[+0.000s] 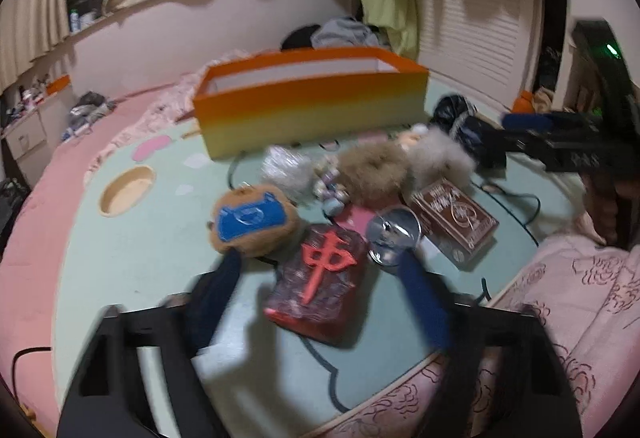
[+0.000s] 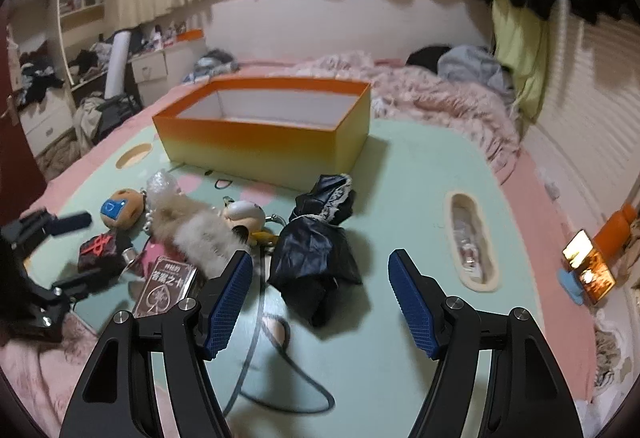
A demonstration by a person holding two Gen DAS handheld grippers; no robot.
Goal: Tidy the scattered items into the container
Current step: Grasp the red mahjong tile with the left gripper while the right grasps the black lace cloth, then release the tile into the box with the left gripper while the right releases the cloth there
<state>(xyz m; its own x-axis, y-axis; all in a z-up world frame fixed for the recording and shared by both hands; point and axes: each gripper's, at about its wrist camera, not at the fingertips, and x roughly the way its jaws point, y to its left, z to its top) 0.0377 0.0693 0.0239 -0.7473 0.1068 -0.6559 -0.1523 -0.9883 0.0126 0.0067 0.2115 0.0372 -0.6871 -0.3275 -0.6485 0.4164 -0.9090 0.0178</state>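
Matt card box [image 2: 256, 141], fluffy fur scrunchies [image 1: 376, 169] (glossy black bag [image 2: 316, 258]).

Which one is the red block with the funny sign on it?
Find the big orange and yellow box on the green mat. In the heap of small things in front of it, the nearest to the left claw is the dark red block. It alone bears a bright red character, and lies between a brown plush ball and a shiny round thing.

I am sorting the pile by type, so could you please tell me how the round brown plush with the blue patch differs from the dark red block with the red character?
The brown plush is round, soft and furry; the red block is flat, rectangular and glossy. The plush carries a blue patch, the block a red character. Both lie on the green mat, outside the orange box.
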